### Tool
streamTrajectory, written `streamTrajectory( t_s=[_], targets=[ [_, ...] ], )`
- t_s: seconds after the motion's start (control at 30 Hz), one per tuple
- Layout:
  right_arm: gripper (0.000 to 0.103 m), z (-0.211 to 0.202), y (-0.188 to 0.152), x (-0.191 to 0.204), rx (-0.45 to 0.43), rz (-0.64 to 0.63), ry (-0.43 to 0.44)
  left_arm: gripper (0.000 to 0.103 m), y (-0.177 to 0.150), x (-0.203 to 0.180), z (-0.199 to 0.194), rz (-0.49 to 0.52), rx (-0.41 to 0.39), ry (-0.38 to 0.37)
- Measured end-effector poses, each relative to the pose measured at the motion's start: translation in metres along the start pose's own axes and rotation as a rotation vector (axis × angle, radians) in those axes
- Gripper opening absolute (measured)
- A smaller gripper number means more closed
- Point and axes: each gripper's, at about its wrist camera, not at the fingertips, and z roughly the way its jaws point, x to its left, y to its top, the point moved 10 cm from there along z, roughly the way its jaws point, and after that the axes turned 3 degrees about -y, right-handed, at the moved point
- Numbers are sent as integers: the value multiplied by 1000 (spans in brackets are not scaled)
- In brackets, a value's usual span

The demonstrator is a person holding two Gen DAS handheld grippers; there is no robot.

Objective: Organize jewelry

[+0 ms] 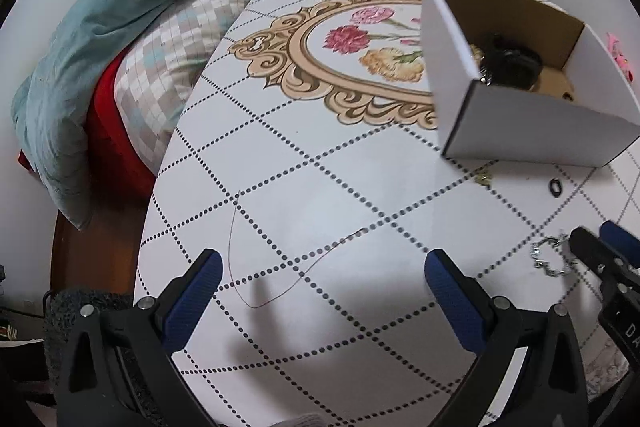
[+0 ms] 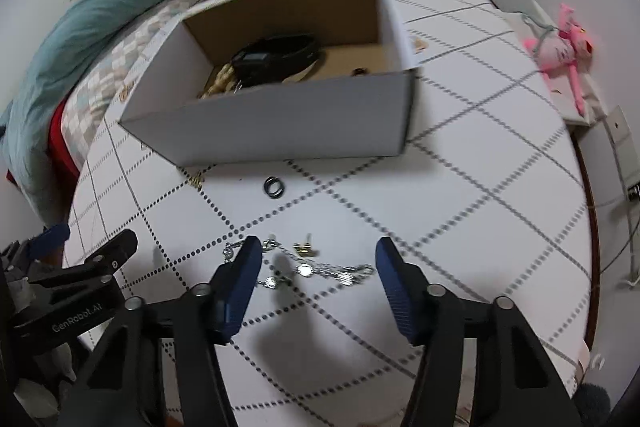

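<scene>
A white cardboard box [image 2: 280,123] with a brown inside stands on the round table [image 2: 480,211]; it holds a black watch [image 2: 276,59] and gold pieces. It also shows in the left wrist view [image 1: 532,119]. My right gripper [image 2: 318,259] is open, its jaws on either side of a silver chain [image 2: 320,271] that lies on the table. A small gold piece [image 2: 304,247] lies by the chain. A black ring [image 2: 274,186] and a small gold item [image 2: 196,181] lie in front of the box. My left gripper [image 1: 322,267] is open and empty above a thin thread-like necklace [image 1: 240,247].
A bed with a teal duvet [image 1: 132,7] and checked sheet runs along the table's left edge. A pink plush toy [image 2: 564,47] lies on a white stand to the right. The right gripper [image 1: 600,255] shows at the left wrist view's right edge beside the silver chain [image 1: 550,255].
</scene>
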Motion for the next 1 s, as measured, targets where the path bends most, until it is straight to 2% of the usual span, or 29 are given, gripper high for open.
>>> streamTrajectory(
  t_s=[0.1, 0.17, 0.23, 0.4, 0.53, 0.7, 0.8, 0.83, 0.87, 0.93, 0.97, 1.0],
  targets=[
    [42, 1, 0, 8, -15, -38, -20, 103, -3, 2, 5, -5, 10, -1],
    [21, 2, -1, 12, -22, -67, -42, 103, -4, 2, 8, -5, 17, -3],
    [11, 2, -3, 13, -33, -83, -50, 103, -6, -1, 8, -6, 21, -10],
    [9, -9, 0, -2, -68, -9, -16, 103, -6, -13, 6, 1, 19, -53],
    [9, -27, 4, -22, -107, 52, -2, 103, -5, -43, 0, 21, 25, -161],
    [9, -38, 0, -51, -119, 124, 2, 100, -7, -87, 1, 74, 78, -277],
    [9, -39, -6, -66, -116, 157, -8, 93, -7, -105, 1, 117, 81, -275],
    [9, -39, -8, -70, -116, 170, -9, 88, -5, -112, -1, 132, 71, -276],
    [9, -38, -10, -73, -115, 177, -12, 78, -4, -115, -2, 137, 67, -272],
    [9, -37, -14, -79, -116, 191, -17, 67, 0, -127, -6, 170, 53, -265],
    [9, -36, -15, -82, -116, 200, -17, 54, 1, -132, -7, 178, 49, -271],
    [9, -35, -16, -84, -117, 207, -17, 47, 2, -139, -10, 196, 41, -280]
  ],
)
